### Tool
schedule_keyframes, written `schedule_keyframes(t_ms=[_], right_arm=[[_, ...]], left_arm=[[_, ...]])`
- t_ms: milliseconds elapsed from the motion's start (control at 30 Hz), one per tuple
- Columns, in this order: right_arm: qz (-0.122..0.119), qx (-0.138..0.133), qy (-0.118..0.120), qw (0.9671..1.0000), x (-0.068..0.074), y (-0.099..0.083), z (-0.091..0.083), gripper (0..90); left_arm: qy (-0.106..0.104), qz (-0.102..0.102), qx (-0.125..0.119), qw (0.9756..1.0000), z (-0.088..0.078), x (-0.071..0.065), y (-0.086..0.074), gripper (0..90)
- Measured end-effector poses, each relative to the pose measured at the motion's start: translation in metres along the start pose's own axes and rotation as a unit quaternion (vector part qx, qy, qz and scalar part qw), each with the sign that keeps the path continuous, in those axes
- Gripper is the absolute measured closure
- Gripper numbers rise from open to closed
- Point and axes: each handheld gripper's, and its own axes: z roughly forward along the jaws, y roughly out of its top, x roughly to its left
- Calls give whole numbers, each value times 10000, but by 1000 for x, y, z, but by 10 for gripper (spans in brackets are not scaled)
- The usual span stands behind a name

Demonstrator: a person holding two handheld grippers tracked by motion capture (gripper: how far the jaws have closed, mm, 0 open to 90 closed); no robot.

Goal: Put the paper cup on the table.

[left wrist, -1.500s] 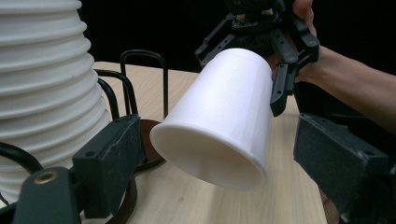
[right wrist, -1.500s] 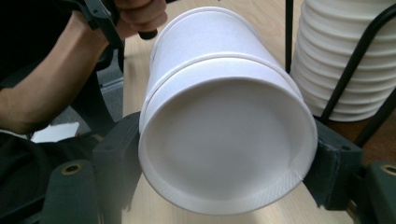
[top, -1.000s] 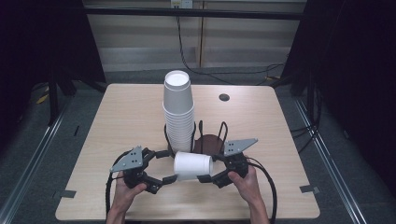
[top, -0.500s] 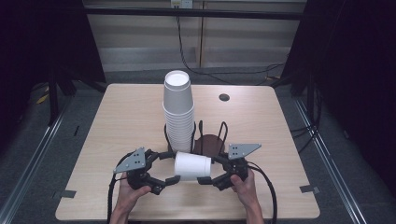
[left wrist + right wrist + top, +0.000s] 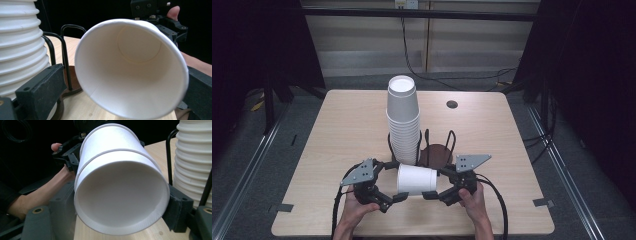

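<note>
While my right claw [image 5: 430, 194] is clamped on the closed bottom end of the paper cup [image 5: 417, 179], my left claw [image 5: 399, 197] has just let its jaws spread wide, so the pads stand off the rim now, with the cup's open mouth between them. That cup lies on its side, held level just above the desk [image 5: 337, 135], mouth pointing to 9 o'clock and base to 3 o'clock, at about 6 o'clock from the tall stack of white cups [image 5: 403, 120]. In my left claw view I'm staring straight into the cup [image 5: 131, 67], with a gap between the left jaw and the rim. In my right claw view the jaws squeeze both sides of the cup's base [image 5: 120, 192]. Behind it, at 12 o'clock, sits the black wire holder [image 5: 437, 145] with its brown round base, the stack standing in its left side.
</note>
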Motion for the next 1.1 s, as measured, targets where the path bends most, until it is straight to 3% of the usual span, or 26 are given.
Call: schedule_keyframes(t_ms=[567, 667, 1000, 1100], right_arm=[[-42, 73, 81, 9999, 0, 0, 5, 239], [-65, 95, 84, 9999, 1, 1, 5, 239], [-134, 138, 135, 9997, -1, 0, 5, 231], [-154, 110, 100, 9998, -1, -1, 5, 219]], left_arm=[[-250, -31, -111, 9996, 14, -2, 1, 28], [-334, -114, -206, 9992, 15, -1, 1, 30], [-578, -196, -133, 9980, 14, 3, 2, 71], [-561, -142, -97, 9983, 13, 2, 4, 92]])
